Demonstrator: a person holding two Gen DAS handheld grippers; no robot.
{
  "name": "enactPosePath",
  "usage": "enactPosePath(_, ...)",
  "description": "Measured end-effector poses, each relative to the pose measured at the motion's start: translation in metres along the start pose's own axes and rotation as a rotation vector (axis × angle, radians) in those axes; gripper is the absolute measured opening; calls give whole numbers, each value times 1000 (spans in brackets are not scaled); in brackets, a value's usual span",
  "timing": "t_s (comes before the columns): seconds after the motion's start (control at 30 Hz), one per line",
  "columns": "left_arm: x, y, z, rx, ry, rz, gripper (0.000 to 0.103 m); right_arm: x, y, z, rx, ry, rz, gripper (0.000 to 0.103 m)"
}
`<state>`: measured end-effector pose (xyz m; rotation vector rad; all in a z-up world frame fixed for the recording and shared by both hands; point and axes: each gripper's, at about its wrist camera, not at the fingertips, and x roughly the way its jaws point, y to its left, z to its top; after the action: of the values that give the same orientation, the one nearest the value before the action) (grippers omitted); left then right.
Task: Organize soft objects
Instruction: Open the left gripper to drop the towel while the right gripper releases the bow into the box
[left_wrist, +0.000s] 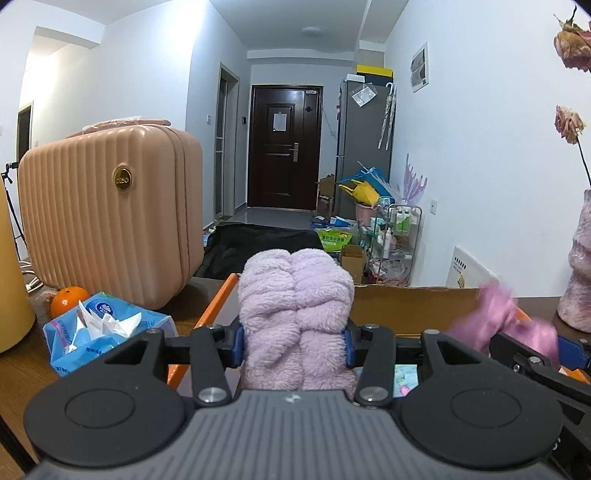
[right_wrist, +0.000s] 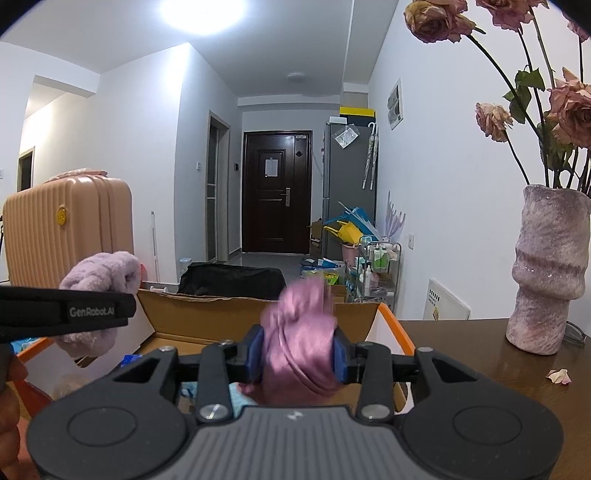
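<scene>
Both tools hold soft items over the cardboard box (right_wrist: 207, 317).

Left tool (left_wrist: 293, 345) grips the fluffy lilac roll (left_wrist: 295, 295); right tool (right_wrist: 297, 356) grips the pink satin cloth (right_wrist: 301, 332). Judged step: placing; next, lower each inside before releasing.

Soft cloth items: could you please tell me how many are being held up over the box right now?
2. A fluffy lilac towel sits between the left hand-held gripper pads; a satin pink cloth is in the right hand-held gripper. More may lie hidden inside the cardboard box.
</scene>
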<state>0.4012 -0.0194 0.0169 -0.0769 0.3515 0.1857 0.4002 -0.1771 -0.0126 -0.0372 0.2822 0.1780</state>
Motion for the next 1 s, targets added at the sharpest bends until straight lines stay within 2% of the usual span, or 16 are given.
enactPosePath(0.1,0,2,0,-5,-1,-1,58,-2,0,0,2,-8,-1,44)
enactPosePath(0.17,0,2,-1,-4,-5,5,69,-4,0,-1,0,-11,-4,52)
enactPosePath(0.27,-4,1,-1,1,-27,19,88,-5,0,-2,-2,-15,-8,74)
enactPosePath(0.37,-7,0,-3,13,-49,30,102,-6,-2,-2,7,-21,-16,87)
enactPosePath(0.7,-7,4,-3,-3,-57,43,103,-7,-2,-5,12,-15,-31,92)
enactPosePath(0.87,-15,9,2,-3,-85,67,103,-13,-3,-3,11,-59,-56,102)
enactPosePath(1.0,-19,16,4,25,-109,65,103,-20,-1,1,-7,-112,-90,103)
